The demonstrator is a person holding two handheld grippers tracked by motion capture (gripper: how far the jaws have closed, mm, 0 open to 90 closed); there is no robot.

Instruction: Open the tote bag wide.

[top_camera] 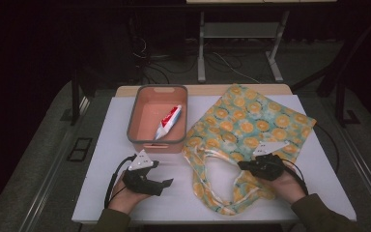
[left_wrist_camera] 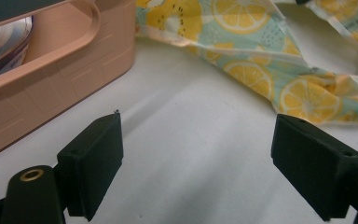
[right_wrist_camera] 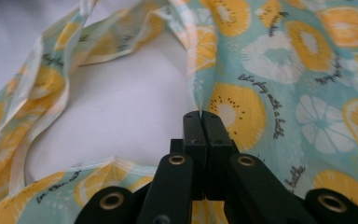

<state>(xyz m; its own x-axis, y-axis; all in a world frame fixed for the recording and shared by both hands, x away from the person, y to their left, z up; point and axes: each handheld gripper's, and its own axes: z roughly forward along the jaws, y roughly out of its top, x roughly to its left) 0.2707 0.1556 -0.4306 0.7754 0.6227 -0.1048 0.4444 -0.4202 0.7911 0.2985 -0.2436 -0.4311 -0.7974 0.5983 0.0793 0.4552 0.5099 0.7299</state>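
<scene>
- One white surface (top_camera: 125, 193) carries everything; its near edge lies close under your hands, so a hard pull toward you could drag cloth over it.
- Your lemon-print tote bag (top_camera: 251, 125) lies flat on the right half, mouth and handles (top_camera: 212, 193) toward you. I judge the main risk to be here: you hold one layer only, so lifting may raise the whole bag instead of opening it.
- Your pink bin (top_camera: 157, 118) sits just left of the bag, touching or nearly touching its edge; tugging the cloth sideways might nudge it.
- Your right gripper (right_wrist_camera: 200, 116) is clamped on the bag's edge at the mouth, jaws fully together on the fabric. The bite looks thin, so a quick pull could slip it free.
- Your left gripper (top_camera: 162, 183) rests on the surface in front of the bin, jaws spread wide, holding nothing.
- Your toothpaste tube (top_camera: 169, 122) lies slantwise inside the bin; a closed bag mouth would block it.
</scene>
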